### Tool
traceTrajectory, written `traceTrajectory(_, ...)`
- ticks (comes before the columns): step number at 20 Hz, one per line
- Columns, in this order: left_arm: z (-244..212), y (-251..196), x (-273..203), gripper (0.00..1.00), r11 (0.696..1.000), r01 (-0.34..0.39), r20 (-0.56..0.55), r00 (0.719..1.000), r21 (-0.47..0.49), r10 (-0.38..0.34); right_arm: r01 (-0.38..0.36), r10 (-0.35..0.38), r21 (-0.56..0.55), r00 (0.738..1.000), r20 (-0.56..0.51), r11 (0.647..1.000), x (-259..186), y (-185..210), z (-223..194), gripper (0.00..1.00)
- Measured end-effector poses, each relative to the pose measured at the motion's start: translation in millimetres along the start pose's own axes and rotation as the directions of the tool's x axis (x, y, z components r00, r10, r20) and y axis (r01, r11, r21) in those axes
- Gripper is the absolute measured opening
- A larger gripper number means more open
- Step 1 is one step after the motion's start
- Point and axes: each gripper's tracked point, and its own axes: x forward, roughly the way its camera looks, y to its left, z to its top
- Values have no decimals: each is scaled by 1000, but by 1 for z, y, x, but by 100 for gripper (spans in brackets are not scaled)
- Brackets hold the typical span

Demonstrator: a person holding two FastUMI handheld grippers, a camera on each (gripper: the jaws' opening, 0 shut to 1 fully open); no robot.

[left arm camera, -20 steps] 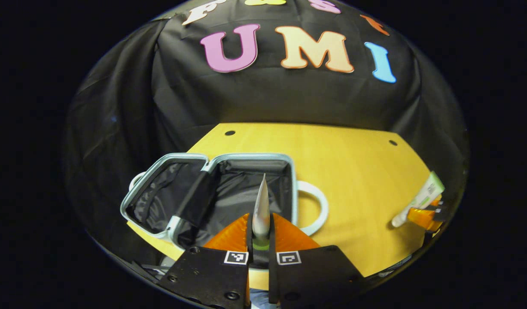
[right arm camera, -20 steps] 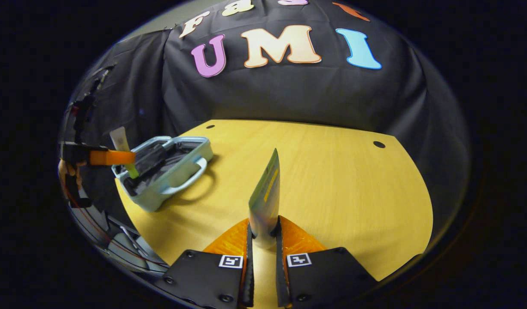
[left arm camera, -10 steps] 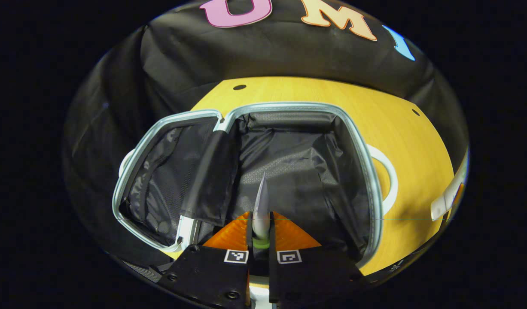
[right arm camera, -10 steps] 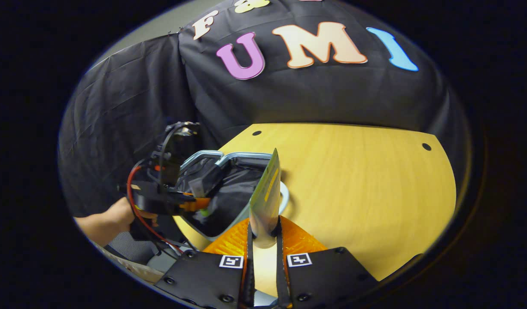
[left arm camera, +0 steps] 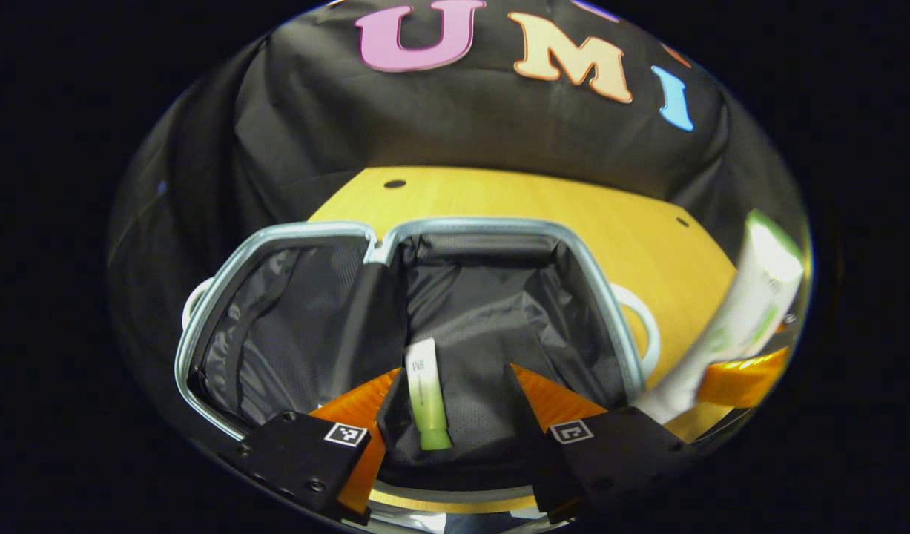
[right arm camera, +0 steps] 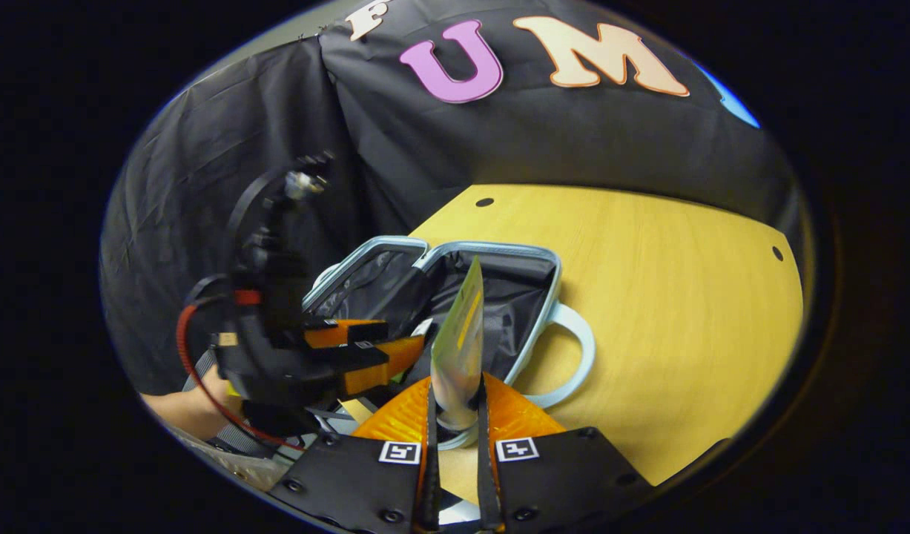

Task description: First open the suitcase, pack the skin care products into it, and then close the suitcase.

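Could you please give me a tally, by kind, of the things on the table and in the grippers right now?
Suitcases: 1, the open suitcase on the table.
Skin care tubes: 2, one green-capped tube lying inside the suitcase between the open left gripper fingers, one tube clamped in the right gripper.
Grippers: 2.
Total: 5.

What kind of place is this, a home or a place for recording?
Most likely a recording booth, not a home. Black cloth hangs as the wall behind a bare wooden table, and the open suitcase with a small tube inside looks staged for the two handheld grippers.
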Motion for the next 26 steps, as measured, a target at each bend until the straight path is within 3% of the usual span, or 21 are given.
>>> traceTrajectory(1,8,8,-7,70,1000,7,27,1000,1,-7,0,0,10,1000,-24,1000,11,3,-6,22)
traceTrajectory(2,16,17,-13,74,1000,4,42,999,-6,-4,4,-3,19,999,-48,1000,21,6,-12,19)
traceTrajectory(5,30,61,-21,71,998,-25,69,997,-56,29,44,-43,15,994,-97,999,48,7,-26,22)
traceTrajectory(10,26,157,-28,74,985,-128,58,989,-112,135,154,-155,-23,983,-102,988,50,9,-34,23)
traceTrajectory(11,24,176,-29,74,981,-143,50,987,-128,151,178,-179,-21,979,-95,984,49,8,-33,29)
traceTrajectory(13,24,212,-29,72,972,-177,50,981,-152,186,210,-210,2,977,-40,978,46,7,-21,31)
traceTrajectory(17,29,278,-28,72,953,-227,51,969,-202,242,254,-257,41,962,96,966,37,0,26,100)
traceTrajectory(21,26,330,-17,72,936,-272,18,959,-223,283,310,-323,94,925,200,946,11,-11,60,98)
traceTrajectory(26,6,373,9,72,915,-301,-49,953,-270,299,388,-404,114,888,221,915,-12,-35,68,98)
